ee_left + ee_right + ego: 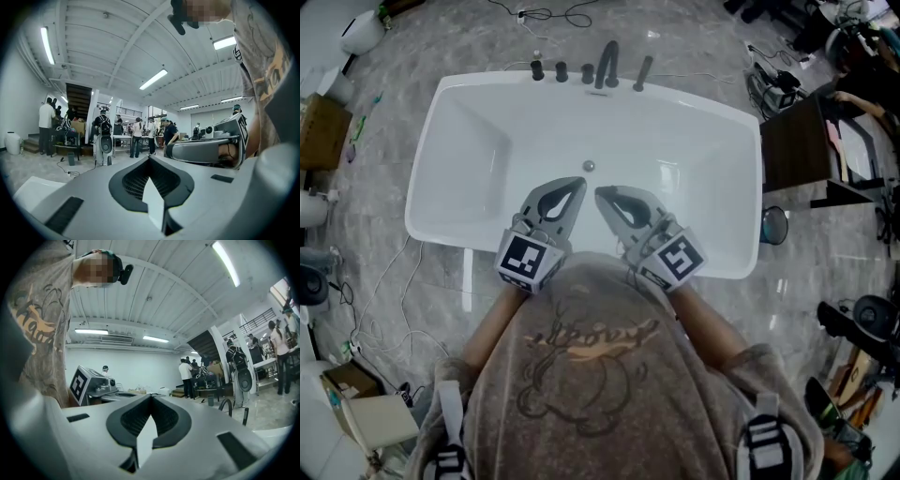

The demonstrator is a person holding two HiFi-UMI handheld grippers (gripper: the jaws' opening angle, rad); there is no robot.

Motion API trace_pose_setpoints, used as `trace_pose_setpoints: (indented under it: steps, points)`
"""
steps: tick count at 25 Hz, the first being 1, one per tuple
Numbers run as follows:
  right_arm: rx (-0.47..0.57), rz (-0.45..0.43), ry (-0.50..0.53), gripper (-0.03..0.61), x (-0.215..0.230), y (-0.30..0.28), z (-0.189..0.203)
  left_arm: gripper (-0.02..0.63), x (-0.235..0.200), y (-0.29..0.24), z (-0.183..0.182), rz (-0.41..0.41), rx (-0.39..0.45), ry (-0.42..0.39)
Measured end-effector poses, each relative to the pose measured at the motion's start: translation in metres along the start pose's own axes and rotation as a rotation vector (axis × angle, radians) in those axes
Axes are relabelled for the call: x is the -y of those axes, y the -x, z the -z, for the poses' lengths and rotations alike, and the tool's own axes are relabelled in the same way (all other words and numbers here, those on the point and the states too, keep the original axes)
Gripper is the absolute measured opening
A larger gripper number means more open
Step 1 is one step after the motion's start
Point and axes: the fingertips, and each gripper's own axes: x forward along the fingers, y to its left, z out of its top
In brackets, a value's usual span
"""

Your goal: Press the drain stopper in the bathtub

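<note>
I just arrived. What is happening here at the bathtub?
A person stands at the near rim of a bathtub, holding a gripper in each hand. The left gripper and right gripper are both shut and empty, tips close together above it. The drain stopper lies just beyond them, not yet pressed.

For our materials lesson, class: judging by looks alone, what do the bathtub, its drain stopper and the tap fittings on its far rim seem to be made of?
Bathtub: white, smooth and glossy with soft highlights; probably acrylic or enamel, can't tell which.
Drain stopper: small silvery disc, likely polished metal.
Tap fittings: dark and dull, probably matte-coated metal.
</note>
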Motion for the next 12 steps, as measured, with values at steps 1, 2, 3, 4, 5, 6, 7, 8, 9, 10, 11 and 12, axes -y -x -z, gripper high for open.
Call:
trace_pose_setpoints:
  steps: [1, 2, 3, 4, 5, 6, 7, 8, 9, 10, 11, 12]
  points:
    - [0.002, 0.001, 0.002, -0.003, 0.0002, 0.0, 0.0004, 0.004, -0.0007, -0.0003, 0.0002, -0.004, 0.0, 0.0]
    - [0.002, 0.003, 0.001, -0.003, 0.0001, 0.0, 0.0002, 0.003, -0.0012, 0.0, -0.0001, -0.008, 0.002, -0.001]
    - [0.003, 0.004, 0.0, -0.003, -0.0002, -0.0001, -0.0001, 0.005, -0.0016, 0.0007, -0.0006, -0.012, 0.005, -0.003]
    - [0.004, 0.005, -0.002, -0.003, -0.0003, -0.0001, -0.0003, 0.005, -0.002, 0.0015, -0.0012, -0.015, 0.008, -0.003]
    - [0.004, 0.006, -0.002, -0.003, -0.0002, 0.0002, 0.0, 0.005, -0.0024, 0.0021, -0.0014, -0.016, 0.01, -0.001]
    - [0.003, 0.007, -0.002, -0.003, 0.0001, 0.0007, 0.0005, 0.005, -0.0027, 0.0026, -0.0014, -0.016, 0.01, 0.001]
    - [0.003, 0.01, -0.003, -0.003, 0.0004, 0.0013, 0.0008, 0.005, -0.003, 0.0028, -0.0013, -0.014, 0.011, 0.001]
    - [0.001, 0.012, -0.004, -0.003, 0.0006, 0.0017, 0.001, 0.005, -0.0033, 0.0029, -0.0017, -0.013, 0.013, 0.001]
    - [0.0, 0.013, -0.005, -0.003, 0.0007, 0.0018, 0.0009, 0.005, -0.0035, 0.0029, -0.0028, -0.012, 0.015, 0.002]
    - [0.002, 0.013, -0.005, -0.003, 0.0007, 0.0016, 0.0005, 0.005, -0.0039, 0.0029, -0.0037, -0.011, 0.016, 0.005]
    - [0.004, 0.013, -0.005, -0.003, 0.0008, 0.001, 0.0002, 0.005, -0.0045, 0.0028, -0.0041, -0.011, 0.016, 0.006]
    - [0.005, 0.013, -0.007, -0.003, 0.0007, 0.0002, 0.0003, 0.005, -0.0053, 0.0027, -0.004, -0.01, 0.016, 0.004]
